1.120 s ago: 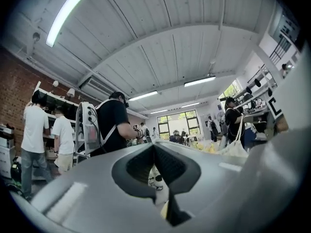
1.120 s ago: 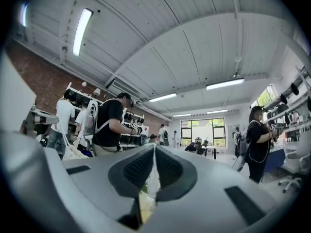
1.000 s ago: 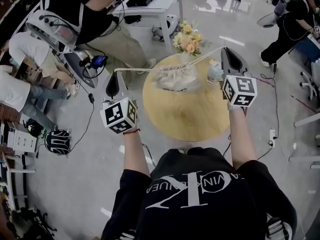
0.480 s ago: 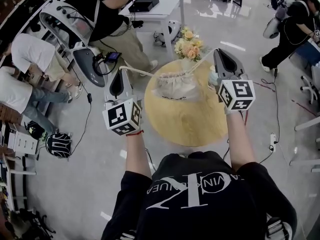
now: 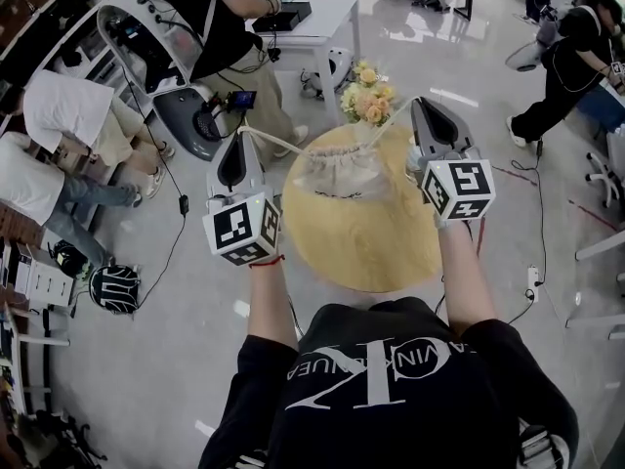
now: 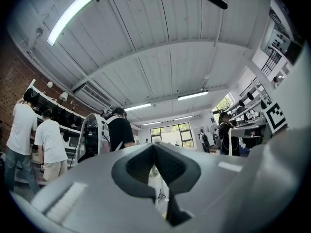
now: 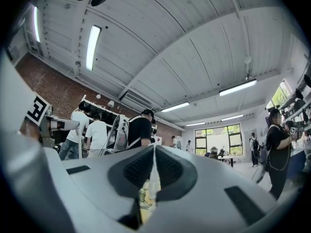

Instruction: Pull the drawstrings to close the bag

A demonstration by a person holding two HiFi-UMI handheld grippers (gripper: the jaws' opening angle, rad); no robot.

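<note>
A: State of left claw [image 5: 241,133] and right claw [image 5: 415,103]?
B: Each clamped on a white cord drawstring [image 5: 278,143] (both taut). Cream cloth bag [image 5: 342,169] sits between the claws, mouth gathered, over the round yellow wooden bench [image 5: 361,252].

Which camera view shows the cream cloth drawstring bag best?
The head view: the cream cloth bag shows whole, gathered, against the round wooden table. Each gripper view shows only a pale strip of drawstring between its shut jaws.
</note>
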